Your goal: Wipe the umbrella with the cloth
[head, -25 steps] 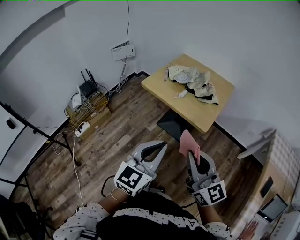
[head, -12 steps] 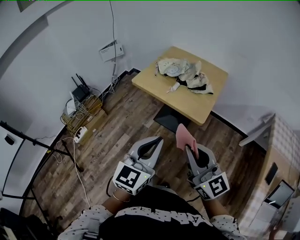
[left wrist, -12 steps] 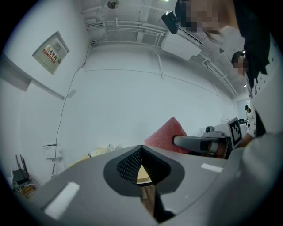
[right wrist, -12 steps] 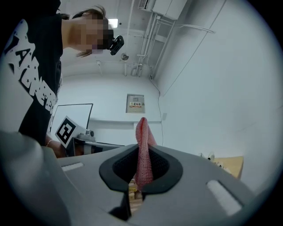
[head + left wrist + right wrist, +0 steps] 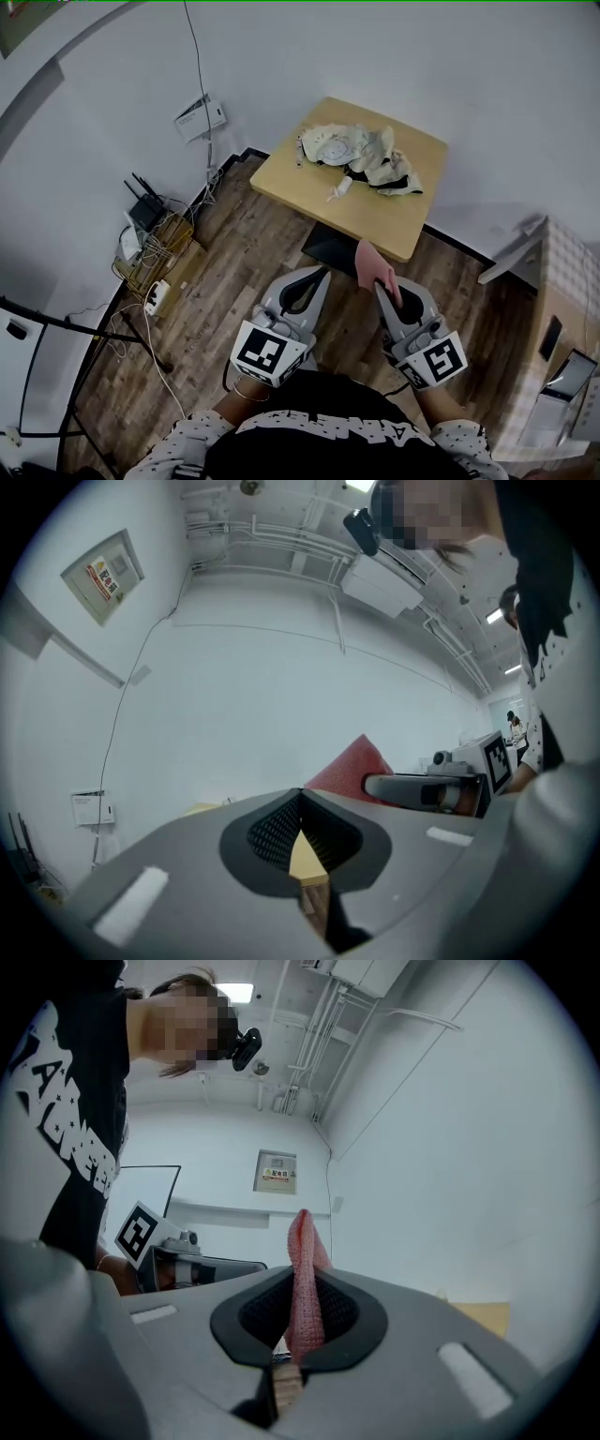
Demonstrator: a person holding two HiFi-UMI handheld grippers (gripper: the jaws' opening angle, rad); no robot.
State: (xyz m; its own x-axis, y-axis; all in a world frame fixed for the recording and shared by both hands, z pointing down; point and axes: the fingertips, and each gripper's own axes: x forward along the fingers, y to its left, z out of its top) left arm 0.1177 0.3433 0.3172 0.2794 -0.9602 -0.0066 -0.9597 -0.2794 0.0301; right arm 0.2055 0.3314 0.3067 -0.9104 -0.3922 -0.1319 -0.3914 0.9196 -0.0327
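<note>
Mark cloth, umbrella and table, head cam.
cloth (image 5: 373, 264), head view, middle of the pink fabric.
umbrella (image 5: 373, 155), head view, crumpled beige canopy.
table (image 5: 375, 220), head view, bare wooden top.

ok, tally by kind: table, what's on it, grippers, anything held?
Grippers: 2, left gripper and right gripper
Table: 1
Umbrella: 1, on the table
Cloth: 1, in the right gripper's jaws
Total: 5
</note>
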